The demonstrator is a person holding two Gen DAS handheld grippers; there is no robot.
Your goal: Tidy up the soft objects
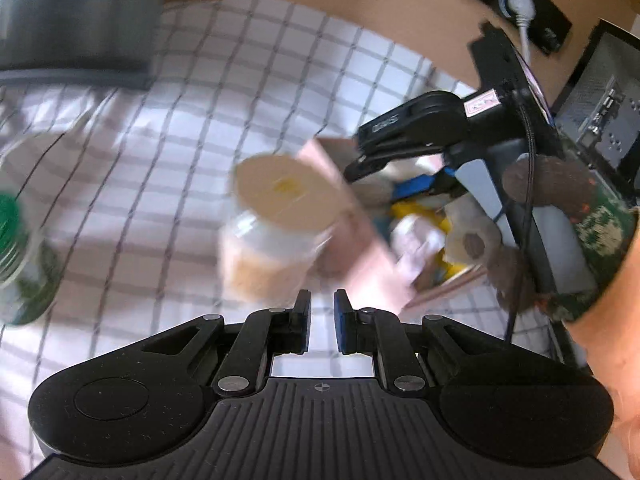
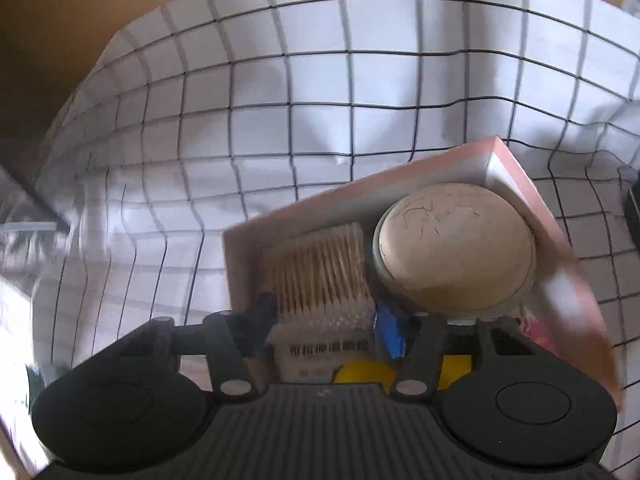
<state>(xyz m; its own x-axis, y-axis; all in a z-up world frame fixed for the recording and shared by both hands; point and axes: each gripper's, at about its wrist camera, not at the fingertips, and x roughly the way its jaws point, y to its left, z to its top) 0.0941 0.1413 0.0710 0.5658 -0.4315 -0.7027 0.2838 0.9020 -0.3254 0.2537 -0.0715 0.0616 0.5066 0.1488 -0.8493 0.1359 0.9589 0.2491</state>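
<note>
A pink cardboard box (image 2: 516, 172) stands on the checked cloth and holds a pack of cotton swabs (image 2: 320, 272), a round jar with a beige lid (image 2: 452, 248) and something yellow (image 2: 360, 374). My right gripper (image 2: 324, 320) is over the box, its fingers either side of the swab pack. In the left wrist view the right gripper (image 1: 384, 160) reaches into the box (image 1: 360, 240), where blurred soft things (image 1: 472, 232) lie. My left gripper (image 1: 322, 300) is empty, its jaws almost shut, just in front of a clear jar with a beige lid (image 1: 276, 200).
A jar with a green lid (image 1: 16, 248) stands at the left on the checked cloth (image 1: 180, 160). A dark box (image 1: 76, 20) is at the back left. Black equipment and a cable (image 1: 520, 12) are at the back right. The cloth is wrinkled.
</note>
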